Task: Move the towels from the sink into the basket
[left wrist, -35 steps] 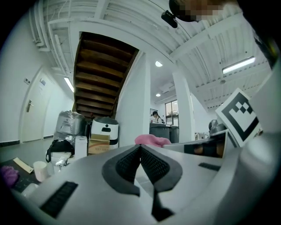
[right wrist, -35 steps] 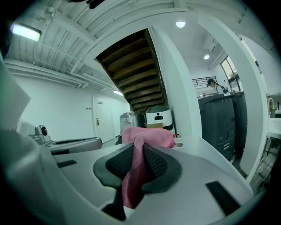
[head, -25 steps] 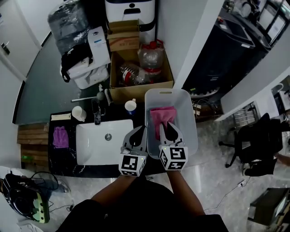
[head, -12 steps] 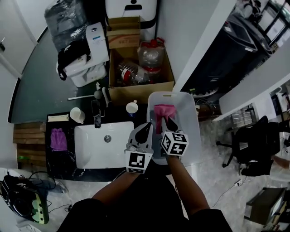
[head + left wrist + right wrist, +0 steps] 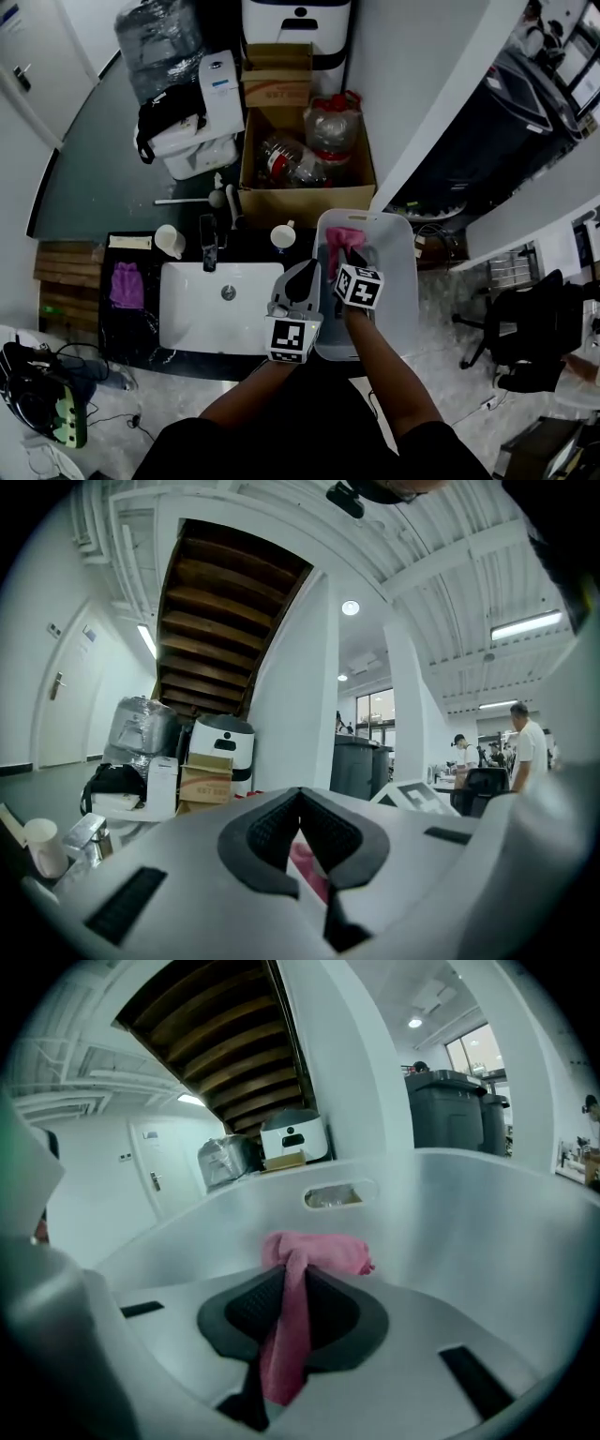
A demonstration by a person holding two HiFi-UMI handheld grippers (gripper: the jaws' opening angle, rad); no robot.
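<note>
Two towels: pink towel (image 5: 342, 239) centre-right, purple towel (image 5: 125, 283) far left. One sink (image 5: 192, 319). One basket (image 5: 401, 281). Two cups: left cup (image 5: 170, 241), right cup (image 5: 283, 236). Two grippers: left gripper (image 5: 302, 279), right gripper (image 5: 348, 257).

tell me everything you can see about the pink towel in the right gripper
Soft pink towel, bunched. The right gripper clamps a narrow fold between its jaws; a crumpled lump sits past the tips, and a strip trails back between them. It hangs inside the white basket; contact with its floor can't be told.

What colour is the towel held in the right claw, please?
The towel is pink; the right gripper view shows it best.
</note>
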